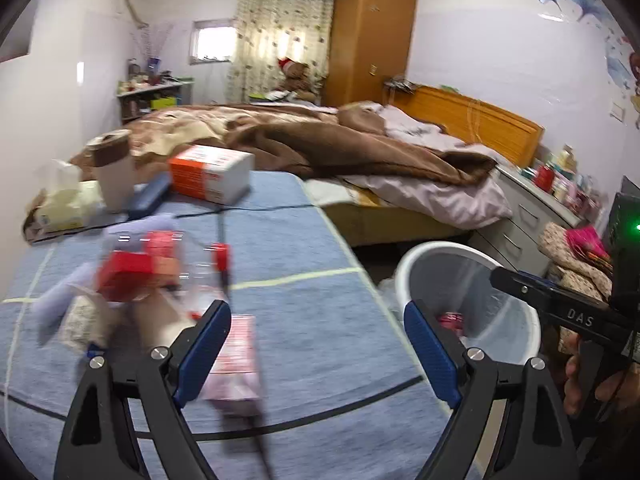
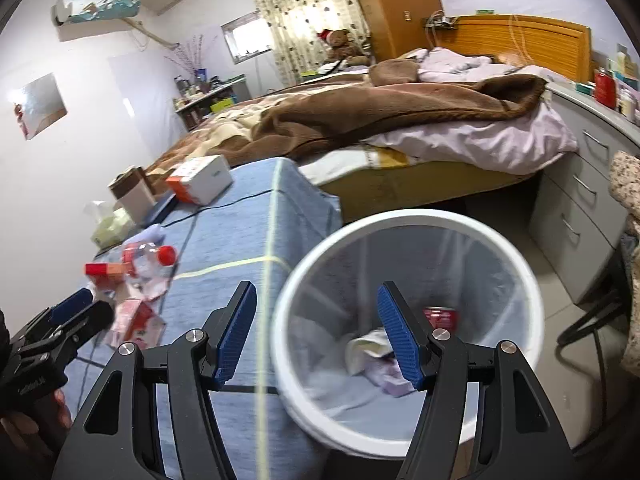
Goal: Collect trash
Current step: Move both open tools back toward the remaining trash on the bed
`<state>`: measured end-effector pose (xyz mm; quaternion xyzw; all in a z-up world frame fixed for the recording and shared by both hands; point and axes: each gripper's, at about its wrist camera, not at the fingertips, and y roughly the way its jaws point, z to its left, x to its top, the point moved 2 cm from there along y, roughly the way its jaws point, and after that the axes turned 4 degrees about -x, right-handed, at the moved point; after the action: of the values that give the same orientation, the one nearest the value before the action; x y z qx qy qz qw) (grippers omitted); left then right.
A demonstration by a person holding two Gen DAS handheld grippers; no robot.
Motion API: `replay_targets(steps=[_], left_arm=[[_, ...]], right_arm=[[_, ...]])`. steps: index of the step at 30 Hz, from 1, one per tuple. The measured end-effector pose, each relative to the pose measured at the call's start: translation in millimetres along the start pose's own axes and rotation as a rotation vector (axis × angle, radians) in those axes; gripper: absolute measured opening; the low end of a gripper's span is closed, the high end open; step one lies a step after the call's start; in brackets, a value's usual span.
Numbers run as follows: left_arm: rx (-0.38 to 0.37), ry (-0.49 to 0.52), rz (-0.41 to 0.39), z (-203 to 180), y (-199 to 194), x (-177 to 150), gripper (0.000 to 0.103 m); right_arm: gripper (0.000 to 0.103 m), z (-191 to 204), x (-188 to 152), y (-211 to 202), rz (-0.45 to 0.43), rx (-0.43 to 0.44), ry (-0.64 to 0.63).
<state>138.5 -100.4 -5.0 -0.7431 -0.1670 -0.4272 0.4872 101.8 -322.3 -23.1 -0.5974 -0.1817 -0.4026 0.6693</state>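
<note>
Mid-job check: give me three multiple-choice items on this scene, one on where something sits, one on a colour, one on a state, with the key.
1. Where does the bin stand?
A. on the bed
B. on the floor beside the blue-covered table
C. on the drawers

2. What colour is the bottle cap?
A. red
B. green
C. black

3. What is the state of the right hand-held gripper?
A. shut on a bottle
B. shut on a tissue
C. open, holding nothing

Key: 1 B, its white rim sits just off the table edge, below it; 2 A, the cap shows red in the right wrist view; 3 C, its blue pads stand apart with only the bin seen between them.
</note>
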Motion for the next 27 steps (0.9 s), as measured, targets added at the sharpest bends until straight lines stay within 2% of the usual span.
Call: replay_targets(steps=[10, 13, 23, 27], left_arm=[[0.115, -0.130, -0.025, 79, -32, -16, 0.090], [0.154, -0.140, -0.029, 97, -38, -22, 0.090], [0.217, -0.231, -0.001, 158, -47, -36, 0.090], [0.210, -0.266, 0.025, 180, -47, -39, 0.093]], right_arm=[[0.065, 63, -16, 11, 0.033, 0.096, -0.068], [0.065, 82, -21, 17, 0.051, 0.125, -0.083], [0.066, 142, -36, 33, 0.104, 0.186, -0.161], [0.068, 157, -40, 40, 0.128, 0.200, -0.173]])
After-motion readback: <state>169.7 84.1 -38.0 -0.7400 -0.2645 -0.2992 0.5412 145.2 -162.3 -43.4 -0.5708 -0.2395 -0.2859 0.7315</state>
